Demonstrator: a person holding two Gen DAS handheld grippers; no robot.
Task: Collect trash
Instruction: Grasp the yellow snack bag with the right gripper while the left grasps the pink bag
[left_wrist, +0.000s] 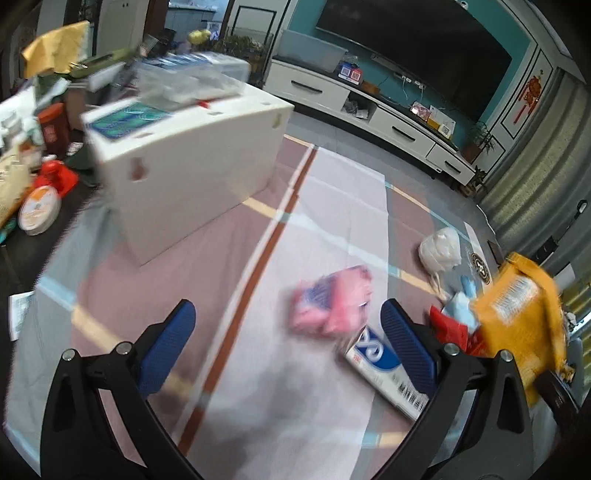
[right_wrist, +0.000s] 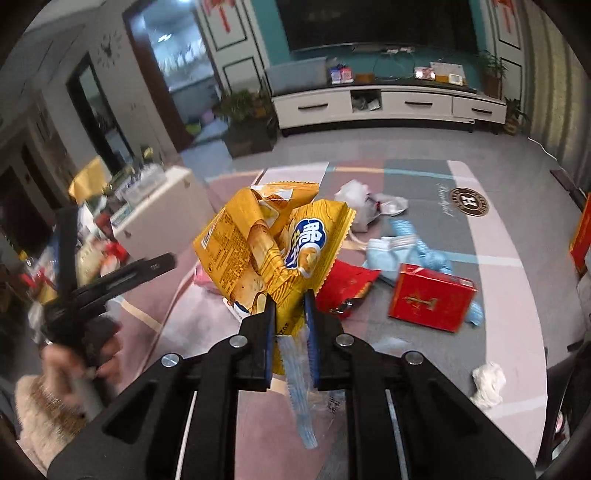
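yellow chip bag clamped in right gripper, raised

Rug — round dark emblem bearing the letter "H", cursive script beside it illegible. Yellow chip bag — blue logo and printed panel, characters not legible. Remaining labels blurred.

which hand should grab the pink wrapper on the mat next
Left. The left tool is open and empty with the pink wrapper lying just ahead between its fingers; the right tool is shut on the yellow chip bag.
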